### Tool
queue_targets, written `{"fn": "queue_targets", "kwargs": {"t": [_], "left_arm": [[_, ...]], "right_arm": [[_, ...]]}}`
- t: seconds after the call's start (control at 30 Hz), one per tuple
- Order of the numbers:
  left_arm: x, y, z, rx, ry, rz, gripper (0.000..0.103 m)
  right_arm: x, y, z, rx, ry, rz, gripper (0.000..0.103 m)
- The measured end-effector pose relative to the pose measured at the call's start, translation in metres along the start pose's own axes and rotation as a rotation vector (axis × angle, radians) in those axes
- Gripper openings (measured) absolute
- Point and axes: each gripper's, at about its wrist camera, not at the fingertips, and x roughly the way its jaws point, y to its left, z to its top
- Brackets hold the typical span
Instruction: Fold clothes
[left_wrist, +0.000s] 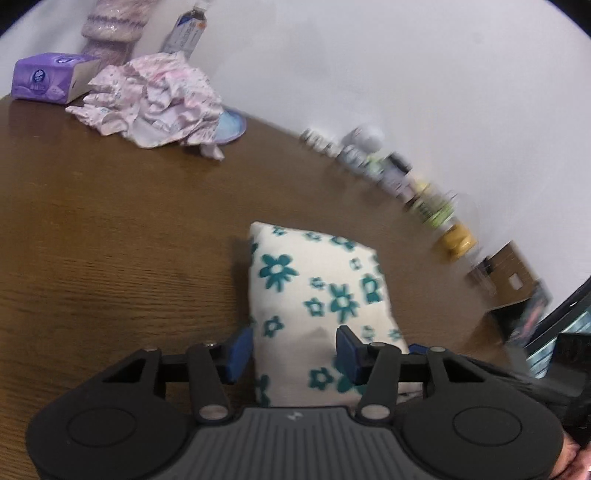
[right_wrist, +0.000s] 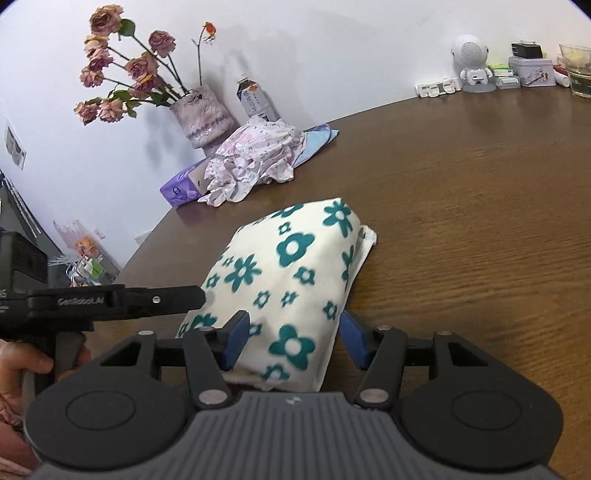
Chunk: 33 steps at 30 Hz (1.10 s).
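Folded white cloth with teal flowers (right_wrist: 291, 284) lies on the brown bench (right_wrist: 480, 221), near its front edge. Right tool (right_wrist: 291, 341): blue pads straddle the bundle's near end, both close against the fabric; cannot tell if they press. Left tool (left_wrist: 291, 350): same cloth between its pads, left pad just beside the edge, grip uncertain. Crumpled pink garment (left_wrist: 155, 99) sits well apart by the wall, beside a purple tissue box (left_wrist: 51, 77).

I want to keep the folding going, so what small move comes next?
Probably slide the folded floral cloth aside and reach for the crumpled pink garment. The floral piece already lies compact on the table; the pink one is still unfolded.
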Motion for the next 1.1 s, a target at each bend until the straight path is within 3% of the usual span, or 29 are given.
{"fn": "queue_targets", "kwargs": {"t": [0.07, 0.17, 0.3, 0.37, 0.47, 0.57, 0.67, 0.77, 0.9, 0.97, 1.1], "left_arm": [[-0.013, -0.003, -0.009, 0.078, -0.025, -0.036, 0.060], [-0.023, -0.010, -0.022, 0.226, -0.004, -0.049, 0.060], [-0.014, -0.026, -0.037, 0.366, 0.024, 0.032, 0.058], [-0.009, -0.032, -0.043, 0.415, 0.022, 0.060, 0.054], [-0.004, -0.037, -0.051, 0.477, 0.008, 0.103, 0.048], [-0.002, -0.033, -0.054, 0.469, -0.022, 0.111, 0.035], [0.000, -0.032, -0.057, 0.477, -0.049, 0.120, 0.022], [-0.001, -0.031, -0.060, 0.460, -0.079, 0.122, 0.015], [-0.002, -0.028, -0.062, 0.410, -0.104, 0.116, 0.016], [-0.006, -0.027, -0.063, 0.373, -0.112, 0.124, 0.028], [-0.017, -0.027, -0.068, 0.343, -0.149, 0.144, 0.028]], "right_arm": [[-0.008, 0.003, -0.003, -0.045, -0.034, -0.002, 0.057], [-0.019, 0.010, -0.015, -0.200, -0.038, -0.015, 0.061], [-0.018, 0.023, -0.034, -0.382, -0.002, -0.060, 0.060], [-0.012, 0.033, -0.040, -0.443, -0.029, -0.106, 0.060], [-0.005, 0.042, -0.045, -0.497, -0.057, -0.140, 0.048], [-0.004, 0.046, -0.048, -0.523, -0.077, -0.164, 0.040], [-0.004, 0.045, -0.053, -0.539, -0.100, -0.166, 0.024], [-0.001, 0.042, -0.055, -0.538, -0.105, -0.165, 0.016], [0.000, 0.041, -0.058, -0.534, -0.107, -0.170, 0.010], [0.001, 0.041, -0.059, -0.533, -0.110, -0.181, 0.010], [-0.005, 0.043, -0.059, -0.521, -0.104, -0.188, 0.012]]}}
